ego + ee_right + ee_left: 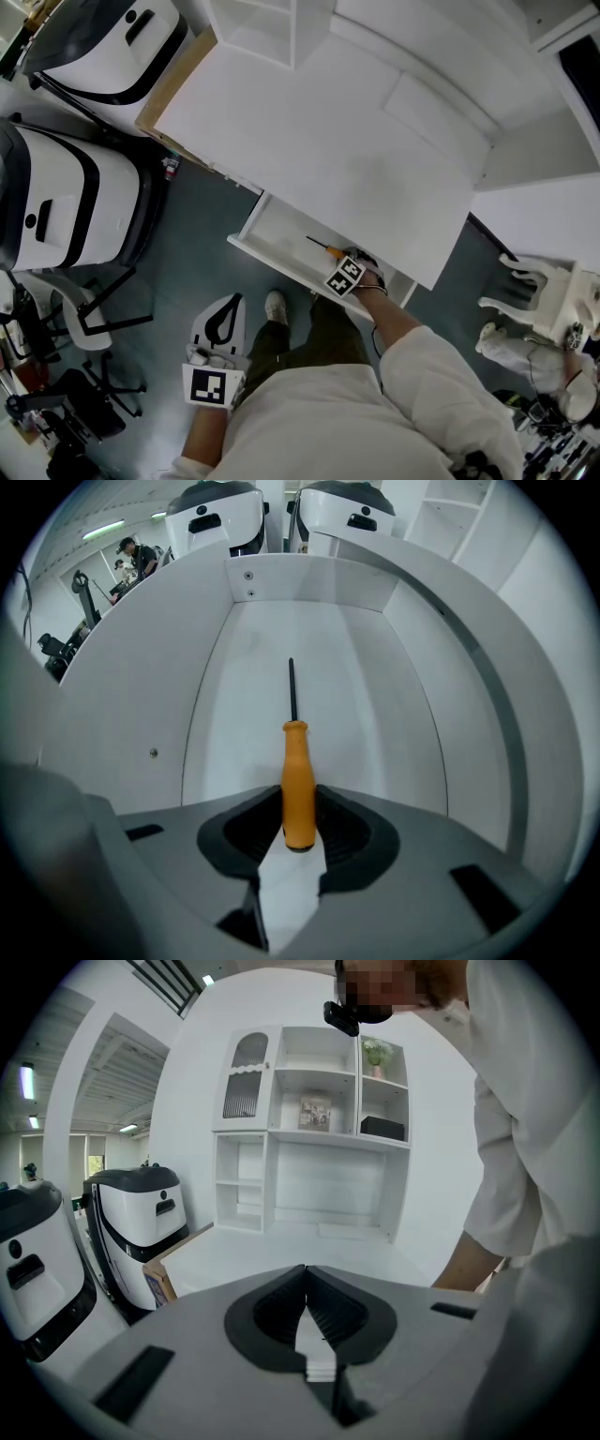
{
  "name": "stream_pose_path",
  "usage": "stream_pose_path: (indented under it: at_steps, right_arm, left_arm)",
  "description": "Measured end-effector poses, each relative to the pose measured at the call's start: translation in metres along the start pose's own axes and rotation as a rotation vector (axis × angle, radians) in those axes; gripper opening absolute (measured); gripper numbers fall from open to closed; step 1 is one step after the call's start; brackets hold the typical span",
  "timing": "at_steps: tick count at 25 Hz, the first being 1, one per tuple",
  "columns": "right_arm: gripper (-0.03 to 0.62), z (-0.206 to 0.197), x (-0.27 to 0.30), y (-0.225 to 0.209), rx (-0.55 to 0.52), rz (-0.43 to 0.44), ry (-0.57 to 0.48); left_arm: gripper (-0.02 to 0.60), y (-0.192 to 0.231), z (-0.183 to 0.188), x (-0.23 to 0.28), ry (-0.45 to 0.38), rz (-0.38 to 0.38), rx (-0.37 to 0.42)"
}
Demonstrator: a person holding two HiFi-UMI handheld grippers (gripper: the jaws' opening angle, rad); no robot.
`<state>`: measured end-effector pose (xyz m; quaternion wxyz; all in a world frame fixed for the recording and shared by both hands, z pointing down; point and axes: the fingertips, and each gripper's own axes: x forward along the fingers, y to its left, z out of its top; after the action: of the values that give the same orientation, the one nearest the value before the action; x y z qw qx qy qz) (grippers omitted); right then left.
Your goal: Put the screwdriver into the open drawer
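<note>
Bright, even, shadows soft.
Strip lights [28,1082] glow high left of the left gripper [307,1283]; both gripper views bend and vignette at edges; focus sharp.

Orange on white, and that's our one splash of colour!

We've got the screwdriver [298,789] showing a bright orange handle and a thin black shaft against the plain white drawer [225,714]. The right gripper [299,803] is matt grey with black ribbed pads, and we see the same grey and black on the left gripper [307,1302]. From above we pick out a black-and-white square-patterned marker cube [211,386], a white desk top [356,159], a white sleeve [441,375], a dark blue-grey floor [187,281] and white machines [66,206] trimmed in black.
</note>
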<state>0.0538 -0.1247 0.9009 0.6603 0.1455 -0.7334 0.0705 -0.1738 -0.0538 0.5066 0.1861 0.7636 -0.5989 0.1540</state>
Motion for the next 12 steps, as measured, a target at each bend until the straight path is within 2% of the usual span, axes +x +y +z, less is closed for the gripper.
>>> stream_pose_path:
  at_steps: [12]
  right_arm:
    - [0.152,0.0013,-0.0061,-0.0014,0.026,-0.021,-0.044]
  left_arm:
    - [0.005,-0.0022,-0.0009,-0.0011,-0.002,-0.006,-0.004]
